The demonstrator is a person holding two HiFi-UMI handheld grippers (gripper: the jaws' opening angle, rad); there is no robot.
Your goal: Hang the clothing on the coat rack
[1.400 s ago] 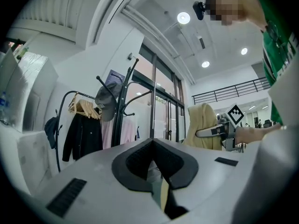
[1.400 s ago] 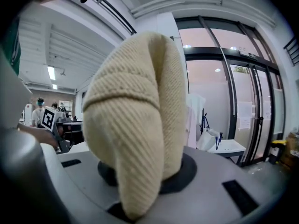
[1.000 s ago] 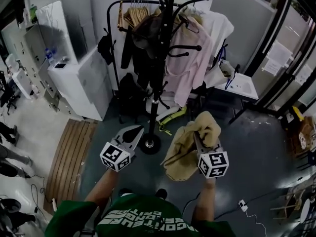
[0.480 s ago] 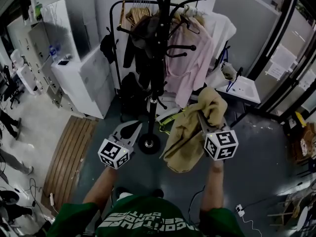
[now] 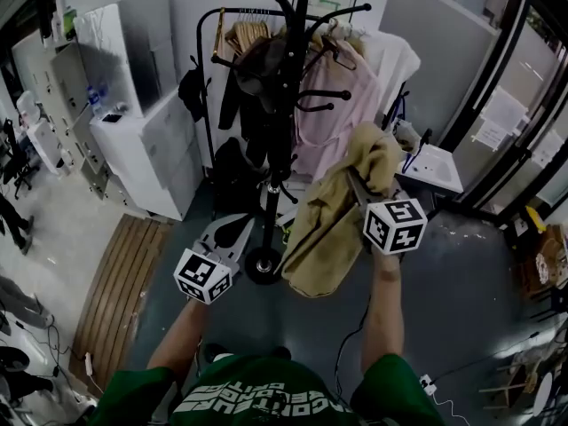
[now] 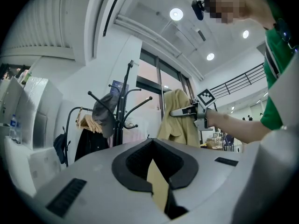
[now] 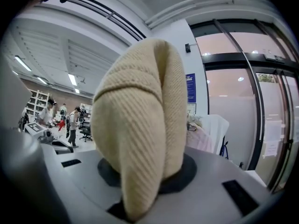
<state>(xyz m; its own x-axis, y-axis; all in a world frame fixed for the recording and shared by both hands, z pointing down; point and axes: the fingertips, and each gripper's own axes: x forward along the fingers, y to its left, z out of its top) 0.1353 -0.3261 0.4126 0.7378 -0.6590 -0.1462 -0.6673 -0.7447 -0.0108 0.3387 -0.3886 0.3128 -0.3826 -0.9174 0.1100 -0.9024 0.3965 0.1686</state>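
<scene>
A black coat rack stands ahead of me, its round base on the floor, with dark clothes and a cap hung on its upper hooks. My right gripper is shut on a tan knitted garment, raised just right of the pole; the cloth hangs down below the jaws. In the right gripper view the garment bulges out of the right gripper and hides the fingertips. My left gripper hangs low near the rack's base, shut and holding nothing. The left gripper view shows the rack and the held garment.
Behind the rack is a rail with a pink shirt and dark clothes. White cabinets stand at the left, a slatted wooden mat lies on the floor, a small white table and glass doors are at the right.
My right gripper has lifted the tan garment higher and closer to the rack's hooks. The left gripper has stayed low near the base.
</scene>
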